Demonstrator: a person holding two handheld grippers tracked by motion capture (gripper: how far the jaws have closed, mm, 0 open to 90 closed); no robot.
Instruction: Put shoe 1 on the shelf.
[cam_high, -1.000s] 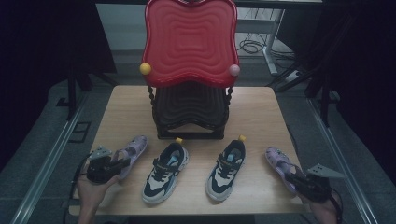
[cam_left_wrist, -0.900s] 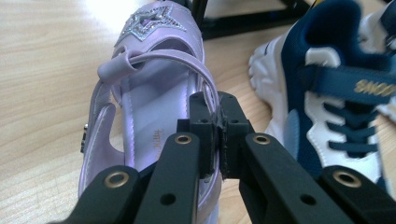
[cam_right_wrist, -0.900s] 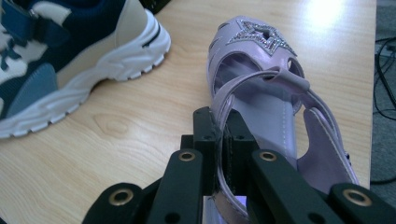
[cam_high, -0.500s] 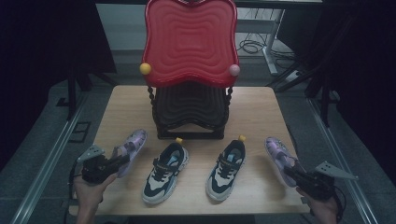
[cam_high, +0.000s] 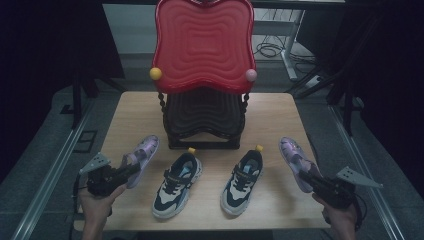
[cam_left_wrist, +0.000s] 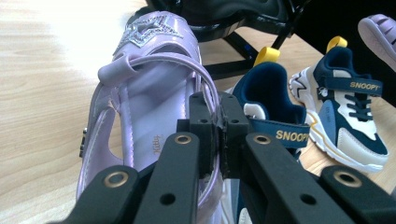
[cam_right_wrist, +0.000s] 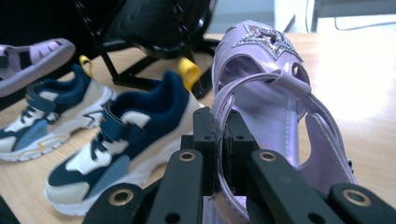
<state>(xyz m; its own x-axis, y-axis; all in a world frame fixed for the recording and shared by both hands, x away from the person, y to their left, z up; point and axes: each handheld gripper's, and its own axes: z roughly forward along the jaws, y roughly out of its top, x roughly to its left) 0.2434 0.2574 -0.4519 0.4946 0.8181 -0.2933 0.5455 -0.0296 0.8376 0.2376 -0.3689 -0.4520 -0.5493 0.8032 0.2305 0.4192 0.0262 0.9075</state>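
Change: both lilac sandals now sit higher than a second ago, toes tilted up off the wooden table (cam_high: 130, 112); judged, a paired lift toward the black shoe rack (cam_high: 204, 120) is starting.

- Left gripper (cam_left_wrist: 214, 122): clamped on the left sandal's (cam_left_wrist: 149, 84) edge.
- Right gripper (cam_right_wrist: 219, 135): clamped on the right sandal's (cam_right_wrist: 275, 88) edge.
- Sandals: two, at the outer table edges.
- Navy Snoopy sneakers: two, left (cam_high: 178, 184), right (cam_high: 243, 180), between them.
- Red tray-top (cam_high: 202, 42): one.

On the tabletop (cam_high: 135, 107) a rack (cam_high: 202, 120) stands at the back, a tray (cam_high: 202, 45) propped upright on it. Before it lie two sneakers (cam_high: 177, 185) (cam_high: 243, 181) side by side. One sandal (cam_high: 141, 156) sits at their left, another sandal (cam_high: 295, 160) at their right.
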